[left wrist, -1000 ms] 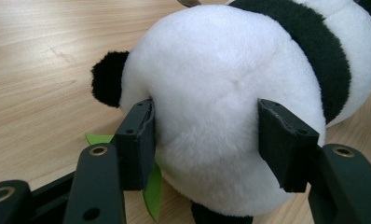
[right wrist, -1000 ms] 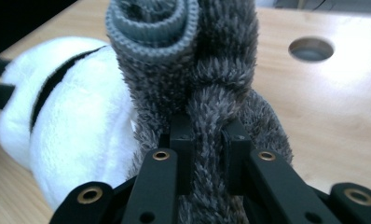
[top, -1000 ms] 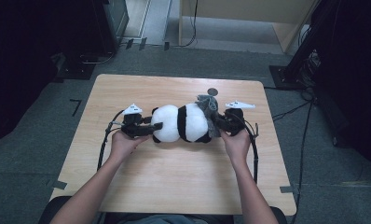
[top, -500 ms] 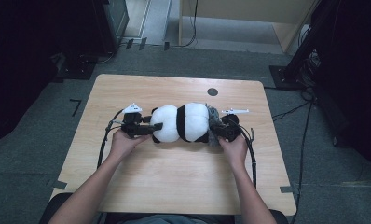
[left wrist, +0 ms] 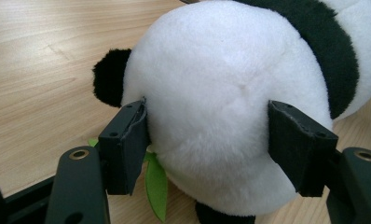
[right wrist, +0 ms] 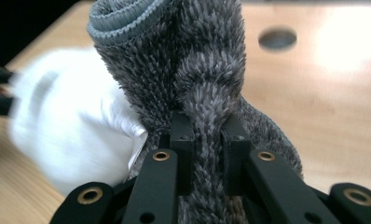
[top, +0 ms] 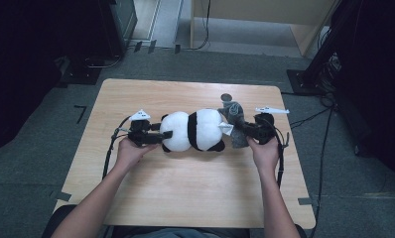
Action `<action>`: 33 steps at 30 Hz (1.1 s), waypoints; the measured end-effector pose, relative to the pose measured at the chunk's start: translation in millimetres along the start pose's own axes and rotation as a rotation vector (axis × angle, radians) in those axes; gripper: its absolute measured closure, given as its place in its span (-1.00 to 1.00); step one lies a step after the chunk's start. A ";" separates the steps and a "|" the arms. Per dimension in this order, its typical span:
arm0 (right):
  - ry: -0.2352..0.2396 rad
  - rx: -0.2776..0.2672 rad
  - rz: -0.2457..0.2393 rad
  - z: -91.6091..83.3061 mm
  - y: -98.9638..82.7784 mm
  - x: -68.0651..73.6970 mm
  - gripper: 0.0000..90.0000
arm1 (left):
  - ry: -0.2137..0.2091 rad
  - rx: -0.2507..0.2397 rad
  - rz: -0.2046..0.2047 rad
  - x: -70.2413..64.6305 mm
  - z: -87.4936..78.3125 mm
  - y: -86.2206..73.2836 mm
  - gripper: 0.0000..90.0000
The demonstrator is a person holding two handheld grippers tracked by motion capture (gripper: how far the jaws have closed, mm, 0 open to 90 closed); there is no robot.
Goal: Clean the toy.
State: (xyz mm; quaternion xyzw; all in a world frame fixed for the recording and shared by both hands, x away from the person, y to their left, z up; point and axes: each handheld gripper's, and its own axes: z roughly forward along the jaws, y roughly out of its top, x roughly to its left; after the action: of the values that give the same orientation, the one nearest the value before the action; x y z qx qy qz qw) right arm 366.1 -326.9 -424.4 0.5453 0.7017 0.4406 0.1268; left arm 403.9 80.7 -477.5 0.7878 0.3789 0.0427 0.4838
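The toy panda (top: 195,130) lies mid-table (top: 185,198), a fuzzy grey sock (top: 233,115) at its rear end. My right gripper (top: 241,130) pinches a fold of that sock tight. My left gripper (top: 162,135) has just been opening; its jaws flank the panda's head.

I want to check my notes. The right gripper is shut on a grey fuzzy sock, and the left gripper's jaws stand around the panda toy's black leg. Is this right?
Not quite. In the left gripper view, the left gripper has its jaws around the panda toy's white head, not a black leg. The right gripper is indeed shut on the grey fuzzy sock.
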 end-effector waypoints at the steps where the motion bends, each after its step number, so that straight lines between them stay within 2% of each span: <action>1: 0.008 -0.016 -0.009 -5.1 4.3 3.6 0.78 | 0.001 -0.001 0.002 -0.3 0.0 0.1 -0.29; 6: 0.042 -0.078 -0.072 -23.4 21.4 27.3 0.77 | 0.002 -0.001 0.004 -0.6 -0.2 0.1 -0.29; 9: 0.067 -0.080 -0.110 -20.7 25.3 40.3 0.77 | 0.002 0.002 0.006 -0.7 -0.2 0.4 -0.29; 12: 0.073 -0.059 -0.126 -9.1 25.0 47.5 0.77 | 0.003 0.002 0.008 -1.1 0.0 0.5 -0.29; 16: 0.082 -0.013 -0.131 13.7 19.2 48.1 0.77 | 0.006 0.003 0.015 -1.0 0.8 1.0 -0.29; 18: 0.064 -0.003 -0.138 22.8 14.5 48.9 0.77 | 0.010 -0.001 0.016 -1.4 1.9 1.1 -0.28; 21: 0.050 -0.013 -0.140 27.7 10.1 44.7 0.78 | -0.005 -0.006 0.011 0.0 2.8 1.8 -0.28; 25: 0.055 -0.025 -0.133 31.3 3.6 37.4 0.78 | -0.020 -0.015 0.003 1.3 3.8 1.7 -0.29; 30: 0.030 -0.002 -0.116 33.7 -3.1 27.1 0.78 | -0.031 -0.016 -0.011 3.2 4.8 1.6 -0.32; 31: 0.022 0.013 -0.105 34.3 -4.6 24.4 0.78 | -0.031 -0.014 -0.009 3.6 5.1 1.8 -0.33; 33: 0.040 0.019 -0.068 35.7 -7.8 19.4 0.79 | -0.028 -0.005 -0.011 2.9 5.9 3.4 -0.33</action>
State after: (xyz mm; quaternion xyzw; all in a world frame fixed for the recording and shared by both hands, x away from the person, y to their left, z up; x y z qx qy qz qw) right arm 377.3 -292.9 -445.2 0.5134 0.7265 0.4400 0.1226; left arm 410.4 77.4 -478.8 0.7849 0.3764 0.0299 0.4913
